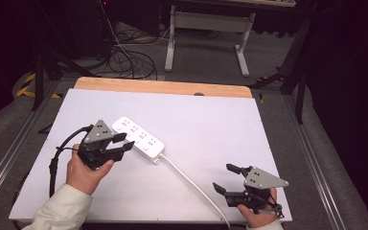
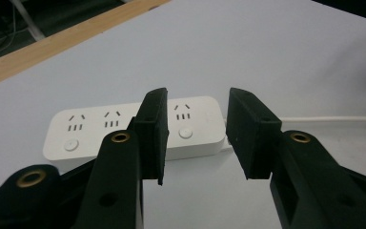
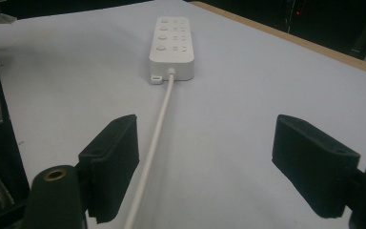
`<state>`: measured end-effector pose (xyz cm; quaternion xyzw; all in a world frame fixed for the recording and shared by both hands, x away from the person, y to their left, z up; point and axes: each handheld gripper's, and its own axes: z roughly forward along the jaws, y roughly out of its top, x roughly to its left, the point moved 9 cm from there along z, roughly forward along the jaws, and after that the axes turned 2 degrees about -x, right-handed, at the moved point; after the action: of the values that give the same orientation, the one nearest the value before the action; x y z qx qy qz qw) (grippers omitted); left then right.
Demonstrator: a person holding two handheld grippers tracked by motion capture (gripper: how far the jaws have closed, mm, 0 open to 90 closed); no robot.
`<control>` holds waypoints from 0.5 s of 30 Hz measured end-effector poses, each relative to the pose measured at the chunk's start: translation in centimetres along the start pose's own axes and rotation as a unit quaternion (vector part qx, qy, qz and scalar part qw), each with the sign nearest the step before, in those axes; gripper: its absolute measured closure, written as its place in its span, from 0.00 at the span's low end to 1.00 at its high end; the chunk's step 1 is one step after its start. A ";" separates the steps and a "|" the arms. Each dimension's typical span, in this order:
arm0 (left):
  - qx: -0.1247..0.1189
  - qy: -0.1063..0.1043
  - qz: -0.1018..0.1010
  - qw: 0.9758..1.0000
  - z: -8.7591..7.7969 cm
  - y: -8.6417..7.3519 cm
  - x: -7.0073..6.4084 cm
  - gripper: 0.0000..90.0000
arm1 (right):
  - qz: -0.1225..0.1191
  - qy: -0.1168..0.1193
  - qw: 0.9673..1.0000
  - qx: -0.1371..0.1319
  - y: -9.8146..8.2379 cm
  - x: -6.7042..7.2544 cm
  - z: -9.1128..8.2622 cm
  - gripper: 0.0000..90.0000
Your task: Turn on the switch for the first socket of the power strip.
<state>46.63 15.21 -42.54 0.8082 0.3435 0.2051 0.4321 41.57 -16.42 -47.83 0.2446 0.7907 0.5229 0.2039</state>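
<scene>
Left gripper [image 1: 126,140]: held over the mat's left part, jaws spread partway, nothing pinched, tips just beside the strip's near end.
Strip [image 1: 138,139]: white, flat on the mat left of centre, sockets up, lying diagonally.
Cable [image 1: 191,184]: white, runs from the strip's end to the mat's near edge.
Right gripper [image 1: 225,178]: low at the near right corner, jaws spread wide, empty, well apart from the strip.
Mat [image 1: 211,120]: white, covering the table.

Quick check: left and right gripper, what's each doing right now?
Left gripper: open, nothing held, jaws just above the white power strip.
Right gripper: open wide, empty, near the strip's cable.
</scene>
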 end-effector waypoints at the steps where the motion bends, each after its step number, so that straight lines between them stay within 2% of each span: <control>1: 0.005 -0.004 0.001 1.000 0.2 0.0 -0.1 0.67 | 0.000 0.000 1.000 0.000 0.0 0.0 0.0 0.27; 3: 0.003 -0.006 0.002 1.000 0.5 0.3 -0.2 0.67 | 0.001 0.001 1.000 0.000 0.0 0.0 0.0 0.27; 5: -0.002 0.016 0.007 1.000 0.8 0.5 -0.1 0.67 | 0.001 0.001 1.000 0.000 0.0 0.1 0.0 0.27; 6: -0.003 0.019 0.010 1.000 0.9 0.6 0.0 0.67 | 0.001 0.002 1.000 -0.001 0.0 0.1 0.0 0.27; 8: 0.007 0.014 0.008 1.000 1.3 0.7 -0.1 0.67 | 0.000 0.001 1.000 0.000 0.0 0.1 0.0 0.27; 10: 0.013 0.024 0.015 1.000 1.7 0.7 -0.1 0.67 | -0.001 0.003 1.000 0.000 0.0 0.1 0.1 0.27; 12: 0.020 0.024 0.020 0.999 2.1 0.8 -0.2 0.65 | -0.001 0.003 1.000 0.000 0.0 0.1 0.1 0.27; 14: 0.039 0.020 0.029 0.999 2.8 0.7 -0.3 0.61 | -0.001 0.003 1.000 0.000 0.0 0.1 0.1 0.27; 15: 0.043 0.015 0.030 0.998 3.1 0.7 -0.5 0.63 | -0.001 0.003 1.000 0.001 0.0 0.1 0.1 0.27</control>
<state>48.50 12.88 -43.61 0.8332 0.3336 0.2149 0.3852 41.53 -16.31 -47.86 0.2424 0.7918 0.5228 0.2024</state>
